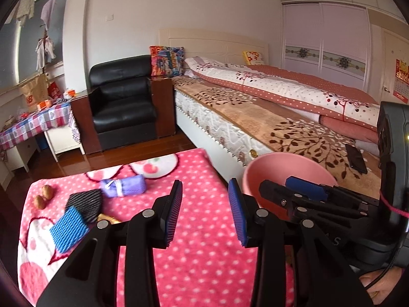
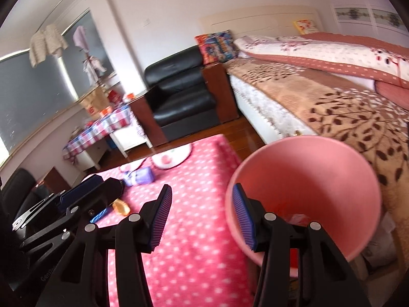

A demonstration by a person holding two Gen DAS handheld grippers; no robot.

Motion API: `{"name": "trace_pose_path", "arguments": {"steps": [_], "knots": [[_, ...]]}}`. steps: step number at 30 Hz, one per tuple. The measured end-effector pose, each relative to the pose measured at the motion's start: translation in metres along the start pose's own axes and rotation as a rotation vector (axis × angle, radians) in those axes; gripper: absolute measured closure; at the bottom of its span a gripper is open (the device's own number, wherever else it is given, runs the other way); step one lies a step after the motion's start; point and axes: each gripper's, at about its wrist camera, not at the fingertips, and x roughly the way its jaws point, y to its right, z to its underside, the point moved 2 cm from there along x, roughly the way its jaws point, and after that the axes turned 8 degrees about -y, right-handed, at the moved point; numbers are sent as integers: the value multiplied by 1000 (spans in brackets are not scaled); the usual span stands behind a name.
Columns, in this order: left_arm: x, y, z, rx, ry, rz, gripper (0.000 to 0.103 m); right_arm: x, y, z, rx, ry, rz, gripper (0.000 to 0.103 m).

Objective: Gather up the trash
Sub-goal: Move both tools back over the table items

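both claws sit lowest in their own views. left claw: jaws wide apart, nothing between the blue ribbed pads, only pink cloth showing through the gap. right claw: jaws likewise apart, nothing held; its right pad sits in front of the near rim of the round pink plastic bin, contact not clear.

trash on the worktop covered by a pink white-dotted fleece blanket, all toward its left half:
- blue foam net sleeve, lying flat near the left edge
- black foam net sleeve, just behind the blue one and touching it
- purple crumpled wrapper, further back, apart from the nets
- two brown walnuts, side by side at the far left
- small gold-coloured piece just beside the black net, partly hidden by the left claw.

bin stands off the worktop's right edge, between it and the bed with a brown leaf-print throw; something red and pale lies at the bin's bottom. black leather armchair stands behind the worktop.
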Motion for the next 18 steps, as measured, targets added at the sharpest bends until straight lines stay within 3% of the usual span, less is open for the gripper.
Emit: {"name": "trace_pose_path", "arguments": {"steps": [18], "knots": [[-33, -140, 47, -165, -12, -143, 66, 56, -123, 25, -220, -130, -124, 54]]}}
